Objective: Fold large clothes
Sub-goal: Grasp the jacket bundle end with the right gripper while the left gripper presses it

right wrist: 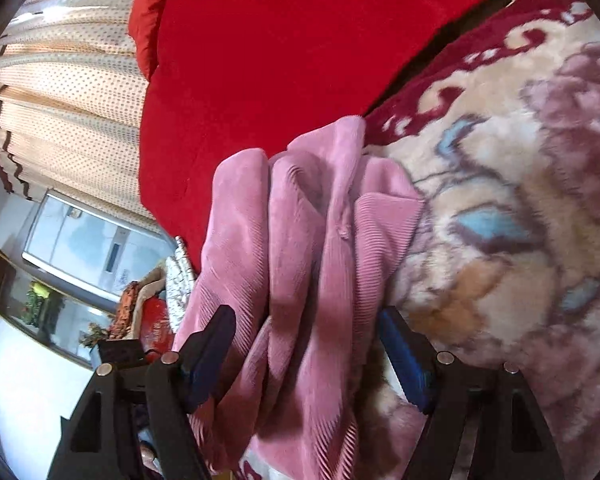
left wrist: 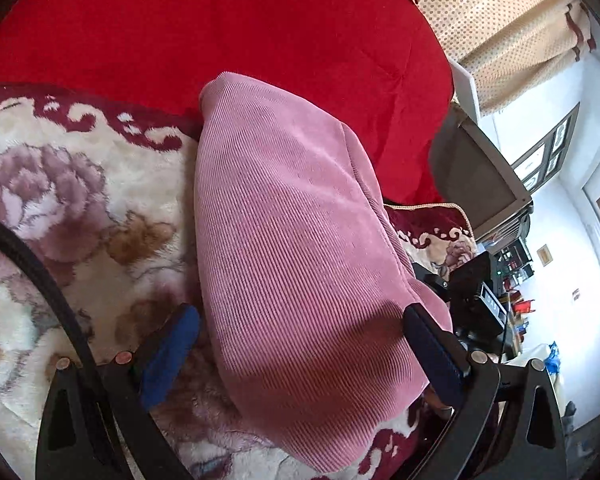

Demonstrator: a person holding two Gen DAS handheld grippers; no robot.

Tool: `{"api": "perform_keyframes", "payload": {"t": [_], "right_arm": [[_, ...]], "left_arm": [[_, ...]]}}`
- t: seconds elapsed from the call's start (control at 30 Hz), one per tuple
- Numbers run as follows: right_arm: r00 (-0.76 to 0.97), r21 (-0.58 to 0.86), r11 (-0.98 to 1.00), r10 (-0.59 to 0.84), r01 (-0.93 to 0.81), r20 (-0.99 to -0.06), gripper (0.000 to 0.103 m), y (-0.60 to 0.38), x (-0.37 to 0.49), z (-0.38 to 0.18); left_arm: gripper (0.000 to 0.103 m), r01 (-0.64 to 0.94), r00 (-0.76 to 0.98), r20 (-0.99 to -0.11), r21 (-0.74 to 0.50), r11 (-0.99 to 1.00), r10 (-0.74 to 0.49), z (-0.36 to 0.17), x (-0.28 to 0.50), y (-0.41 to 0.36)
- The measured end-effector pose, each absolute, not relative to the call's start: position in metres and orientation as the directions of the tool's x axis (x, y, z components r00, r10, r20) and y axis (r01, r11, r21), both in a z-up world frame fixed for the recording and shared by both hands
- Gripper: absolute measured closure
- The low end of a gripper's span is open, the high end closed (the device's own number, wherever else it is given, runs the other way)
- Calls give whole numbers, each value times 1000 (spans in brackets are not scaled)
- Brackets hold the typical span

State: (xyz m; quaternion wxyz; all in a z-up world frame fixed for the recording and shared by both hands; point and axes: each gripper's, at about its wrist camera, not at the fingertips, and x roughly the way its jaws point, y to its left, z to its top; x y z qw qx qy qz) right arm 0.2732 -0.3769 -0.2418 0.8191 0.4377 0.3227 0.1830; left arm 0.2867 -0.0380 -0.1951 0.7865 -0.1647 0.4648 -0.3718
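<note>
A pink corduroy garment (left wrist: 300,248) lies folded in a long smooth bundle on a floral plush blanket (left wrist: 60,200). My left gripper (left wrist: 300,344) is open, its blue-padded fingers (left wrist: 168,356) standing wide on either side of the bundle's near end. In the right wrist view the garment (right wrist: 300,248) shows as bunched, stacked folds. My right gripper (right wrist: 308,352) is open too, with its fingers (right wrist: 404,364) astride the folds, not pressed on them.
A red quilt (left wrist: 220,32) lies beyond the garment at the far side of the bed. Dotted beige curtains (right wrist: 68,92) hang behind. A grey screen (left wrist: 484,172) and the other gripper's black body (left wrist: 472,300) sit at the right. The floral blanket (right wrist: 520,220) extends to the right.
</note>
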Motion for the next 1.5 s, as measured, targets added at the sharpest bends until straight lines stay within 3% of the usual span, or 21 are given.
{"api": "perform_keyframes", "payload": {"t": [0.23, 0.67, 0.87, 1.03, 1.27, 1.5], "right_arm": [[715, 870, 486, 638, -85, -287, 14, -370, 285, -242], [669, 831, 538, 671, -142, -321, 0, -346, 308, -238], [651, 812, 562, 677, -157, -343, 0, -337, 314, -237], [663, 743, 651, 627, -158, -408, 12, -323, 311, -230], [717, 668, 720, 565, -187, -408, 42, -318, 297, -213], [746, 613, 765, 522, -196, -413, 49, -314, 288, -202]], "left_arm": [[2, 461, 272, -618, -589, 664, -737, -195, 288, -51], [0, 473, 242, -609, -606, 640, -755, -200, 293, -50], [0, 484, 240, -616, -594, 643, -750, -201, 294, -58], [0, 490, 262, -621, -574, 656, -739, -200, 292, -64], [5, 515, 313, -605, -539, 666, -732, -193, 285, -71], [12, 534, 336, -587, -525, 662, -737, -185, 281, -72]]}}
